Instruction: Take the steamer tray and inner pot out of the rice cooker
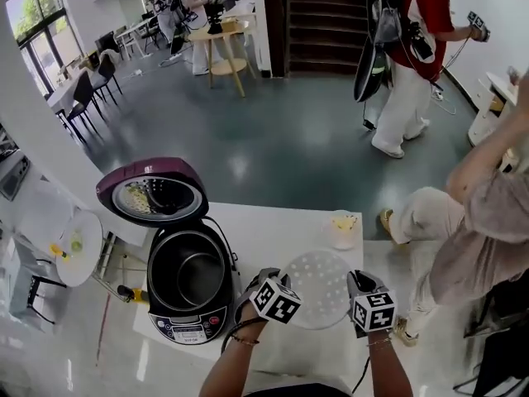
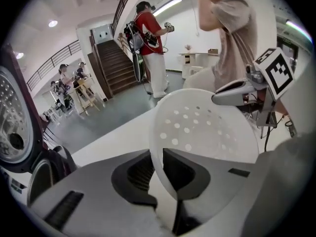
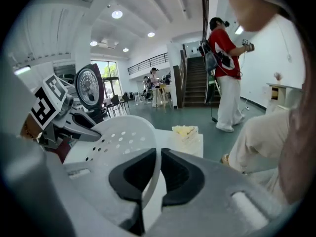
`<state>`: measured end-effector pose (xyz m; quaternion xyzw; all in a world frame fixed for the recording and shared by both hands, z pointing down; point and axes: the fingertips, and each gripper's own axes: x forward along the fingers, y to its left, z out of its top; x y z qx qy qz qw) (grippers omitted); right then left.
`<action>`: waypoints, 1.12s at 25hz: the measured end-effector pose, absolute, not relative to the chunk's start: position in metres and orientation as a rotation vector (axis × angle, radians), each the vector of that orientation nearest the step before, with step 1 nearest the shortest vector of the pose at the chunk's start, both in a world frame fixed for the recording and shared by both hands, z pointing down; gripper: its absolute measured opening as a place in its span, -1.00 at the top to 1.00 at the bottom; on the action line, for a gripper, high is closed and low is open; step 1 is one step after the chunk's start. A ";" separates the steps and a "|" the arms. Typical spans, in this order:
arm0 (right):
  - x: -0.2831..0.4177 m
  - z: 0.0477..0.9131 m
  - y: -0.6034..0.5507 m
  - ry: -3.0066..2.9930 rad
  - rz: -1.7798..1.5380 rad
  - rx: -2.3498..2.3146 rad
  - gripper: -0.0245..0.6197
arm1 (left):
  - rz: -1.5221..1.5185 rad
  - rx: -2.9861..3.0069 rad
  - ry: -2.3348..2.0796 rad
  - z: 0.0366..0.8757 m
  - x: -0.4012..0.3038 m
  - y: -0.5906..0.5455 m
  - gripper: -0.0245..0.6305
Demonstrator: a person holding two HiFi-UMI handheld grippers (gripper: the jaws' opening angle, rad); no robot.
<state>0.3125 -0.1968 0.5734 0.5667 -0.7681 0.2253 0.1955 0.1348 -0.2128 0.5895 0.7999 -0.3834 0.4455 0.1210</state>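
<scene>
I have the steamer tray (image 1: pixel 321 288) pinched from both sides. My left claw (image 2: pixel 159 167) is clamped on its thin rim at one edge, and my right claw (image 3: pixel 159 174) is clamped on the rim opposite. The tray is out of the rice cooker (image 1: pixel 192 304) and hangs over the white tabletop (image 1: pixel 273 226), just to the right of the cooker. I cannot tell whether its underside touches the surface yet.

The main risk is the grip. Each claw holds only a narrow lip of smooth plastic, so a twist from either wrist could make the rim slide out. If one claw lets go before the other, the tray would swing on the remaining pinch and clatter down, perhaps off the near edge.

A small tub of yellow food (image 1: pixel 344 230) stands just beyond the tray. Pushing the tray forward as I set it down could knock the tub. A person in light clothes (image 1: pixel 471 222) is close on my right, and a wide swing of my right arm could catch them.

The inner pot (image 1: pixel 194 275) sits in the cooker, not yet taken out. The raised lid (image 1: pixel 157 193) leans over it, so a careless reach could bump the lid.
</scene>
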 end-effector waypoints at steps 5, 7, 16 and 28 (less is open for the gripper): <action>0.306 0.617 -0.240 -2.078 0.548 1.390 0.81 | 1.136 2.167 -1.130 0.637 0.134 -0.219 0.77; 0.291 0.625 -0.260 -2.082 0.474 1.266 0.80 | 1.044 2.084 -1.173 0.648 0.123 -0.218 0.77; 0.209 0.670 -0.336 -2.162 0.335 0.795 0.80 | 0.685 1.738 -1.397 0.686 0.074 -0.232 0.74; 0.169 0.704 -0.389 -2.110 0.273 0.663 0.77 | 0.565 1.567 -1.503 0.719 0.051 -0.263 0.74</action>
